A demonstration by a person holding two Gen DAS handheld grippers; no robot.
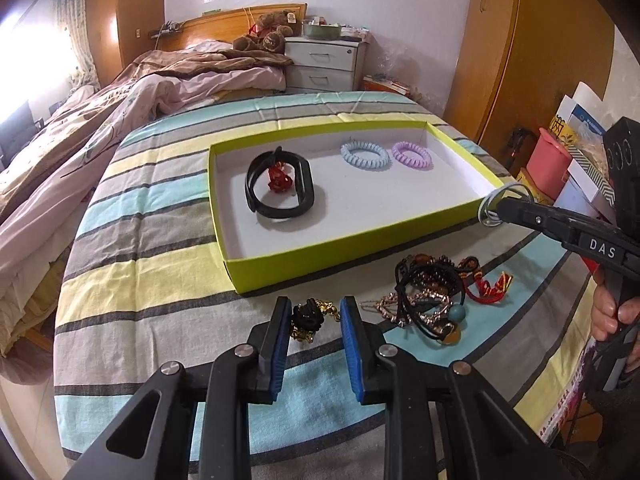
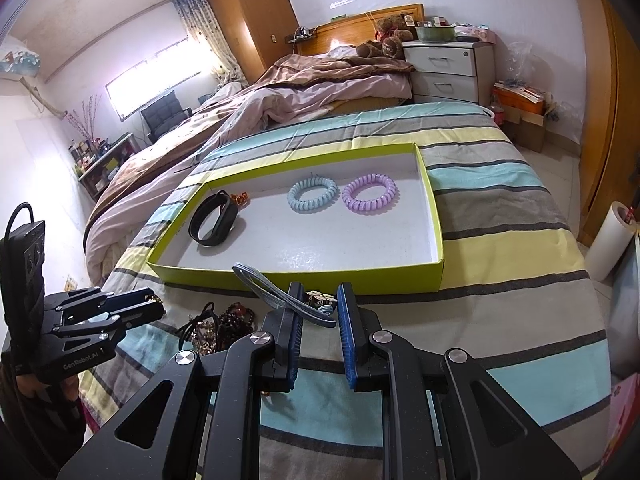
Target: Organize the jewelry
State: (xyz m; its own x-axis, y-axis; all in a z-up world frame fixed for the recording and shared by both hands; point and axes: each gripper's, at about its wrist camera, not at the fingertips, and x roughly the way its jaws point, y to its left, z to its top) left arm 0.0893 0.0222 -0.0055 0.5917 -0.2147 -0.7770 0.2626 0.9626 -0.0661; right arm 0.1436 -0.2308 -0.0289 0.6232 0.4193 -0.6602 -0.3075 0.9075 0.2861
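A striped bedspread [image 1: 160, 248] carries a lime-green tray [image 1: 320, 258] and, just beside it, a jewelry heap [image 1: 432, 296]

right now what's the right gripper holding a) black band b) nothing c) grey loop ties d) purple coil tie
c, the right gripper is shut on thin grey loop ties; the purple coil tie and black band lie in the green tray.
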